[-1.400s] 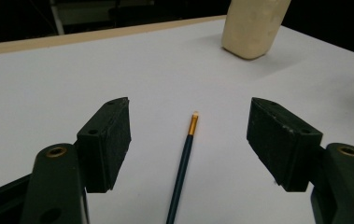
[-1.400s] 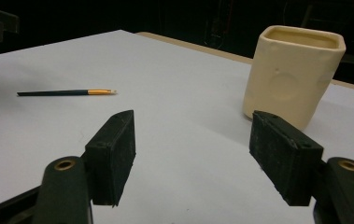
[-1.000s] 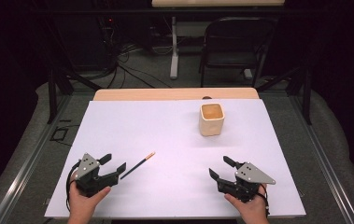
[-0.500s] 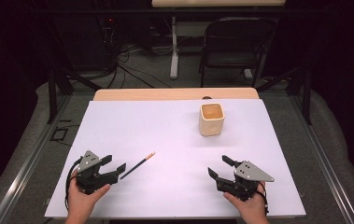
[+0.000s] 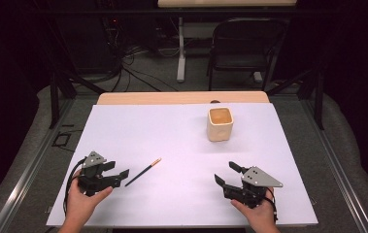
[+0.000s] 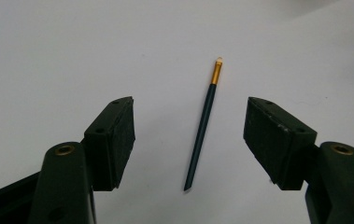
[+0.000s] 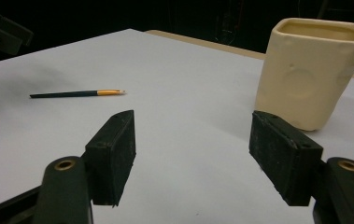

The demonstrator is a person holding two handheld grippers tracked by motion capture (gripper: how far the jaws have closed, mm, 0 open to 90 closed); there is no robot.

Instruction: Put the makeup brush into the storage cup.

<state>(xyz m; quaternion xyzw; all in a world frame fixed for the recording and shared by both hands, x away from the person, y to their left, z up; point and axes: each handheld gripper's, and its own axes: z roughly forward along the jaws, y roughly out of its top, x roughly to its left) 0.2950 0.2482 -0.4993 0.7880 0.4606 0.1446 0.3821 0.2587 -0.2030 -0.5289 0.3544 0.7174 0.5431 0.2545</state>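
A thin dark pencil (image 5: 143, 172) with a gold band and pale tip lies flat on the white table sheet (image 5: 172, 136). My left gripper (image 5: 119, 174) is open just left of its dark end; in the left gripper view the pencil (image 6: 203, 123) lies between the jaws, untouched. A cream square cup (image 5: 220, 124) stands upright at the back right. My right gripper (image 5: 226, 175) is open near the front edge, empty, and its own view shows the cup (image 7: 310, 70) ahead on the right and the pencil (image 7: 76, 94) far left.
The sheet covers a wooden table whose far edge (image 5: 181, 98) shows behind it. A black chair (image 5: 244, 48) and cables on the floor lie beyond the table. Metal rails run along both sides.
Both grippers have held almost still; the left one has edged slightly toward the pencil. The pencil and cup have not moved.
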